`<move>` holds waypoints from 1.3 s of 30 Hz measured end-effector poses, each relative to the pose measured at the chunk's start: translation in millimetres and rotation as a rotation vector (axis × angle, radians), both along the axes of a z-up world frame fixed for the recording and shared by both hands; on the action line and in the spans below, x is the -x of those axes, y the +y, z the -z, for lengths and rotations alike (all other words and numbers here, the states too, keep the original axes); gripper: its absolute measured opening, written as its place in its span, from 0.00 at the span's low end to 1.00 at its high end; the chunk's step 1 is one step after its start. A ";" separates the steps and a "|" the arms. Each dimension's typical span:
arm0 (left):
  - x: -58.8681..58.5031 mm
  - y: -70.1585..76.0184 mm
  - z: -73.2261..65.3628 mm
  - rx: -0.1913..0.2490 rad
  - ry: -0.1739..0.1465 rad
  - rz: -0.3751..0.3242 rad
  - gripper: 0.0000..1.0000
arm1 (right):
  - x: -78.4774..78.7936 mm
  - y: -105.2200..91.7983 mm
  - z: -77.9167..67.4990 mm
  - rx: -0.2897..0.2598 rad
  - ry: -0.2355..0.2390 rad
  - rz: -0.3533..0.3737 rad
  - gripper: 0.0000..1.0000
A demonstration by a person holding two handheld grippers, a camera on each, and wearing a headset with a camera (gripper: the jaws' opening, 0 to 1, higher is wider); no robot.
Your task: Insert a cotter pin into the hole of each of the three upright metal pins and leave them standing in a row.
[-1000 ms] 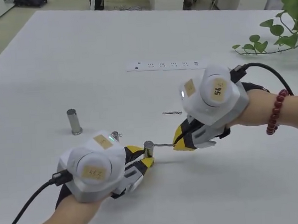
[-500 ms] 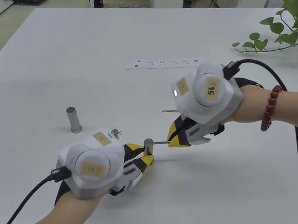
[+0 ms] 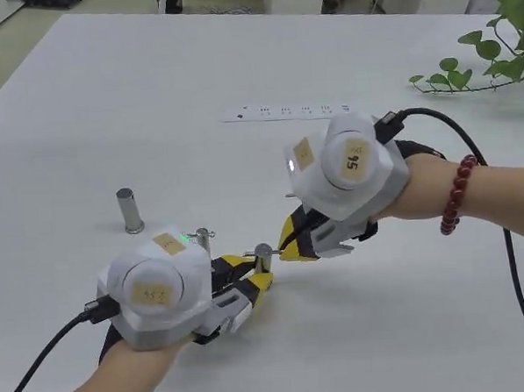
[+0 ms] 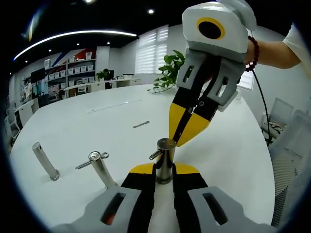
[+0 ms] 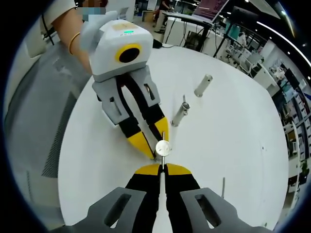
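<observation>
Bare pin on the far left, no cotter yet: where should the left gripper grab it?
Probably low on the shaft of the bare pin, near its base, jaws level from the near side. It stands upright, so a side pinch fits and leaves the top free, where the cotter pin enters the held pin.

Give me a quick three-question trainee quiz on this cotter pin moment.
1. True or false: the left gripper is shut on an upright metal pin.
2. Fill in: the right gripper holds a ____ at that pin's hole.
3. How many standing pins carry nothing through them? A one, B two, C three.
Key: 1 true; 2 cotter pin; 3 A, the far pin.
</observation>
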State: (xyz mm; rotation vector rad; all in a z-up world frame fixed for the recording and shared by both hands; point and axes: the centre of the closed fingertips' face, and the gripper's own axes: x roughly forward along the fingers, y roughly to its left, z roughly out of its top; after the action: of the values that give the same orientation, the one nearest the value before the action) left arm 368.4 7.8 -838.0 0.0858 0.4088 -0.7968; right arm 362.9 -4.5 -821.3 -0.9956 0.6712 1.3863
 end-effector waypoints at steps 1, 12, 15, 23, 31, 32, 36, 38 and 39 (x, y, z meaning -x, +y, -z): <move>0.3 0.0 -0.1 0.002 0.001 -0.001 0.11 | 0.0 0.3 0.0 -0.001 0.002 0.003 0.03; 0.7 -0.2 0.3 0.022 0.012 -0.002 0.11 | 0.7 4.5 -0.2 -0.024 0.037 0.059 0.04; 1.1 -0.2 0.2 0.022 0.012 -0.002 0.11 | 0.7 6.2 -0.4 -0.036 0.045 0.074 0.04; 1.0 -0.4 0.2 0.023 0.012 -0.006 0.11 | -0.4 6.3 -5.5 -0.071 0.059 0.104 0.09; 0.8 -0.3 0.3 0.022 0.011 -0.007 0.11 | 1.9 0.3 -9.2 -0.068 0.061 0.102 0.10; 0.7 -0.4 0.4 0.022 0.011 -0.007 0.11 | 3.7 -1.2 -8.1 -0.061 0.064 0.095 0.09; 0.4 -0.8 0.8 0.024 0.012 -0.004 0.11 | 3.6 -2.5 -5.6 -0.049 0.048 0.076 0.06; 0.3 -1.0 0.7 0.023 0.011 -0.002 0.11 | 2.7 -1.7 -5.3 -0.051 0.050 0.080 0.05; 0.4 -1.0 0.7 0.023 0.011 -0.001 0.11 | 2.8 -0.8 -5.4 -0.055 0.052 0.080 0.05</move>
State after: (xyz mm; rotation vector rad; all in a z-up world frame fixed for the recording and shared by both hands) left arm 368.0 6.8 -838.7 0.0601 0.4105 -0.8015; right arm 360.1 -5.2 -815.9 -0.8829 0.7004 1.3572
